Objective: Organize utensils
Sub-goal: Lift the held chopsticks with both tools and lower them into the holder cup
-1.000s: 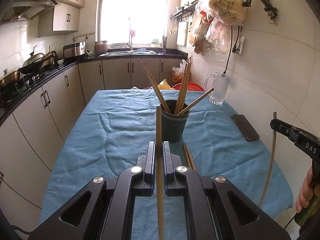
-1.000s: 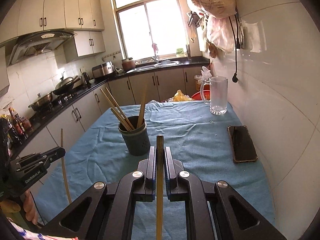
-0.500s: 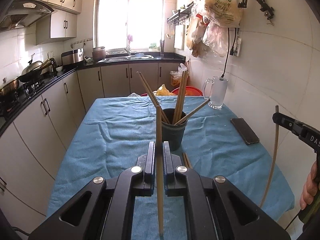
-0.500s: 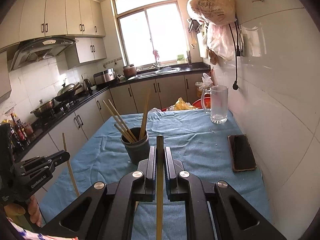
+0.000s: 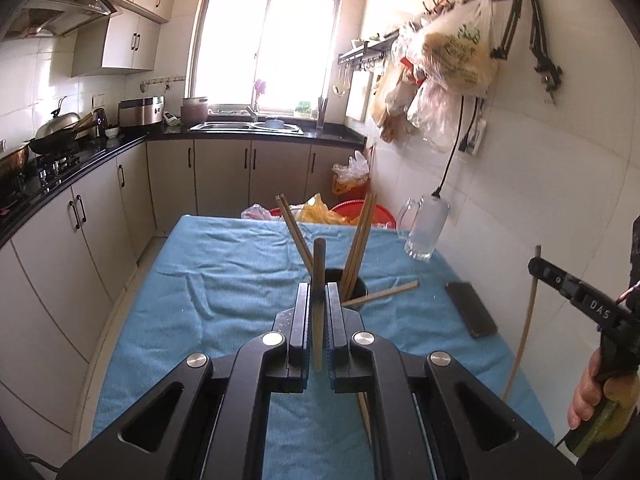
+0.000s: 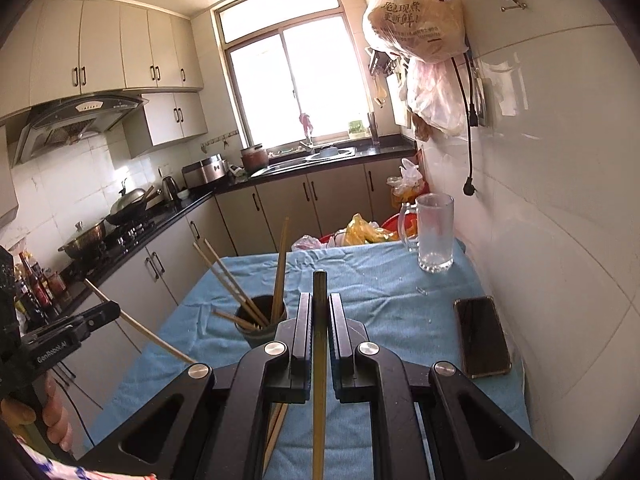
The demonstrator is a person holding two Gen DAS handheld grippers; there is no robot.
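Above the table [image 5: 224,280], one chopstick [image 5: 318,304] is clamped in the left tongs [image 5: 318,300], another [image 6: 319,340] in the right tongs [image 6: 319,312].

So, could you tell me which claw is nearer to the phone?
Right. The right claw hangs just left of the phone; the left claw sits farther left, at the cup.

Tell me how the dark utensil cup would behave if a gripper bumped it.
The cup looks small and probably light, so it would likely slide on the blue cloth. Its chopsticks lean far outward above the rim, so it may tip.
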